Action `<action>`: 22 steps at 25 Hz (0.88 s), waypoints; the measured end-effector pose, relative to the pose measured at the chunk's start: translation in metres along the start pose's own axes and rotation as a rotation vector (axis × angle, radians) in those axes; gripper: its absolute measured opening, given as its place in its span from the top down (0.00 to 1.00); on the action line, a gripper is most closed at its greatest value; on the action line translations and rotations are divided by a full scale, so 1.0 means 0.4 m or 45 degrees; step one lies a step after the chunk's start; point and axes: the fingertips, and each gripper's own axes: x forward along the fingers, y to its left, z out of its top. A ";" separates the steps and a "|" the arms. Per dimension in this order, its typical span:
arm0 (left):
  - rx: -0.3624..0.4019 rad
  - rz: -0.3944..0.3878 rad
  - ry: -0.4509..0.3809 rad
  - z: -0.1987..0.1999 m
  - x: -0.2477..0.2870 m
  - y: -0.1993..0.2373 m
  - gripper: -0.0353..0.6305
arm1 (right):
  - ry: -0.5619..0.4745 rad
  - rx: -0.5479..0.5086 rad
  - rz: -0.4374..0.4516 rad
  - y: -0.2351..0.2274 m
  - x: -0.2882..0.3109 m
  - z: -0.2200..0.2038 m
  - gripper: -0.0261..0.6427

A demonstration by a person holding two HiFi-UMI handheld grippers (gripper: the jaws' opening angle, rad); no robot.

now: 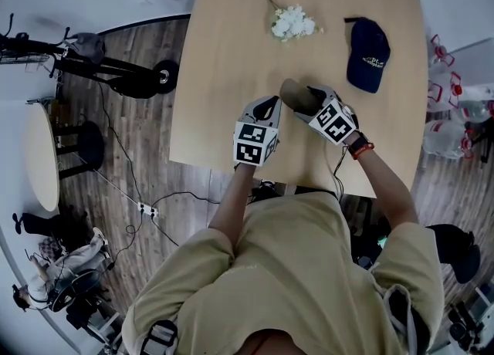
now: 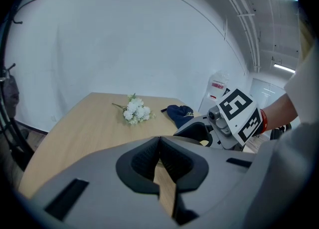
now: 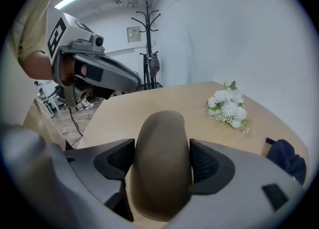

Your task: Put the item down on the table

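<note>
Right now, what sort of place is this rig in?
Likely an office or lab workroom: a wooden table, a coat stand against a white wall, and a power strip lying on the plank floor.

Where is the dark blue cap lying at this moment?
In the head view the dark blue cap lies on the table, at its far right, right of the white flowers and beyond the right gripper.
</note>
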 end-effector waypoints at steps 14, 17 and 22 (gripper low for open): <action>-0.059 0.032 0.039 -0.047 0.010 0.036 0.91 | 0.084 -0.345 0.231 0.036 0.086 -0.042 0.42; -0.069 0.034 0.044 -0.053 0.015 0.038 0.91 | 0.099 -0.374 0.264 0.038 0.098 -0.057 0.42; -0.079 0.030 0.059 -0.071 0.023 0.039 0.91 | 0.122 -0.376 0.282 0.030 0.123 -0.077 0.42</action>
